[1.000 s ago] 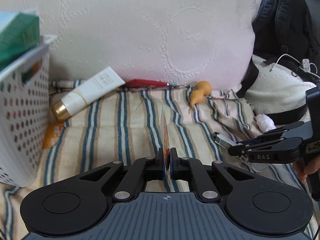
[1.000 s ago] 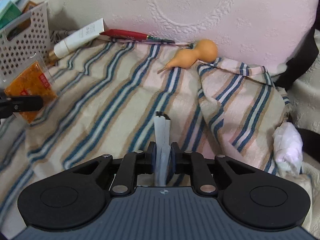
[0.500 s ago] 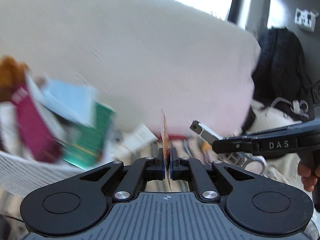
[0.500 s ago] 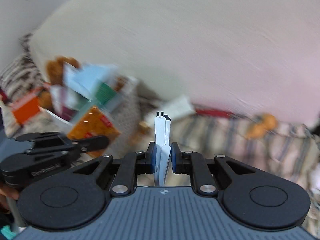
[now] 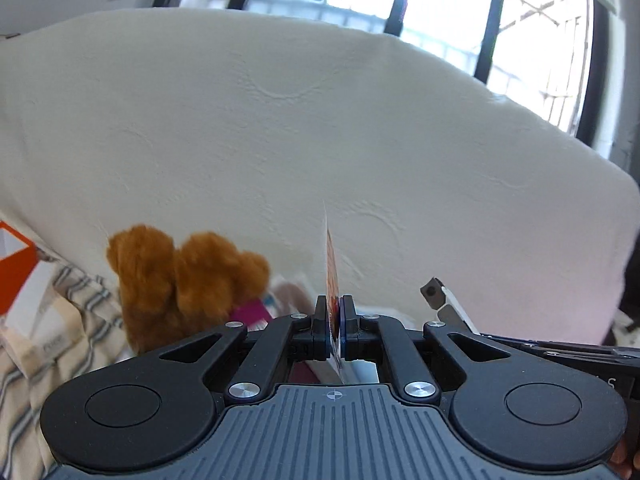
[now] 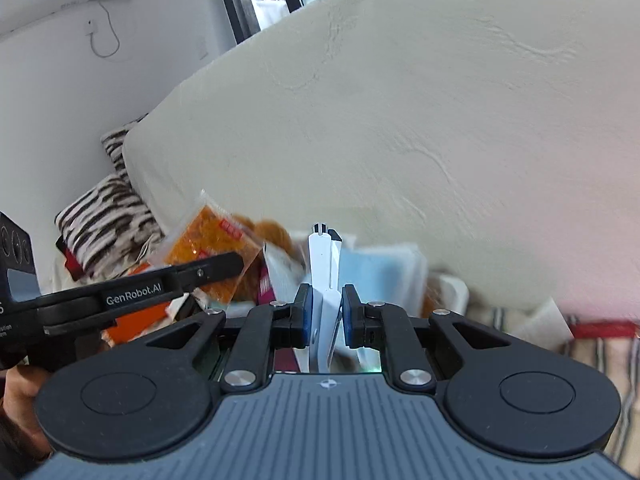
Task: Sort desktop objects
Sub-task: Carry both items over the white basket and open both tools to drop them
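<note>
Left wrist view: left gripper point(image 5: 335, 320) is clamping an orange packet point(image 5: 331, 268) at centre; right gripper point(image 6: 327, 312) is pinching what may be a white clipper point(image 6: 322, 276).

Both grippers: matte black, ribbed grey housing w/ crosshair mark, silver screws, blue pads. Left gripper point(image 6: 224, 266) reads "GenRobot.AI"; bare skin of left hand point(image 6: 20, 394) visible.

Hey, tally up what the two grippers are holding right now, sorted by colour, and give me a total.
Orange: 1, the snack packet clamped in the left gripper.
White: 1, the flat folding tool clamped in the right gripper.
Total: 2 held items.
</note>
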A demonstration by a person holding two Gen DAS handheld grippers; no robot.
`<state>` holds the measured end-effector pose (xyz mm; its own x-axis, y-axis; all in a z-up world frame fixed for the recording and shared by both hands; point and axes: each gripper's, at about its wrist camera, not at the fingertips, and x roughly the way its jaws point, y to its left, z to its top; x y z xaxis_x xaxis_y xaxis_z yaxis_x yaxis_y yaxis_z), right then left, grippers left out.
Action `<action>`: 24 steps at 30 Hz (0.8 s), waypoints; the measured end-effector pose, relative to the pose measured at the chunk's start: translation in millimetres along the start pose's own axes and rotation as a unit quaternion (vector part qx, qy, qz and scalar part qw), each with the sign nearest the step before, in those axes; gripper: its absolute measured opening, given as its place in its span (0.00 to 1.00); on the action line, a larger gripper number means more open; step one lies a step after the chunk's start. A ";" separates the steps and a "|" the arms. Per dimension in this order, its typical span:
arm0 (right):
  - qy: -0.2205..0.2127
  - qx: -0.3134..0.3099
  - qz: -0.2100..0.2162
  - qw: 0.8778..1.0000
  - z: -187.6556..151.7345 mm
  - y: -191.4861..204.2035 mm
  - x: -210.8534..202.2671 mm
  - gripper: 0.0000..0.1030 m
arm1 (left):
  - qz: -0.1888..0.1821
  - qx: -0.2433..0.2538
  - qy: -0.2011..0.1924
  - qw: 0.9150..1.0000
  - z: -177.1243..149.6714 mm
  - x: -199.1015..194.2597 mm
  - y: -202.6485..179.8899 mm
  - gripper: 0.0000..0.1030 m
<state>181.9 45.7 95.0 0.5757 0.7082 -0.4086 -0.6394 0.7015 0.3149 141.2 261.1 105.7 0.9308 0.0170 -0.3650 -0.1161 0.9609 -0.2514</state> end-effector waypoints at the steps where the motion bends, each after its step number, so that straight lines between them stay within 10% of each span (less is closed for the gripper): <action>1: 0.000 0.006 0.000 1.000 3.5 -0.2 10.1 0.16 | -0.001 -0.006 0.004 1.000 2.5 6.6 3.2 0.00; 24: 0.038 -0.037 -0.026 0.998 -34.9 -6.1 98.7 0.17 | -0.035 0.033 0.036 0.998 -25.7 80.3 3.7 0.00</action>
<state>224.9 108.5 22.8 0.5712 0.6606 -0.4872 -0.6471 0.7276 0.2278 206.6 258.9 52.4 0.9084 -0.0685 -0.4125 -0.0263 0.9752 -0.2200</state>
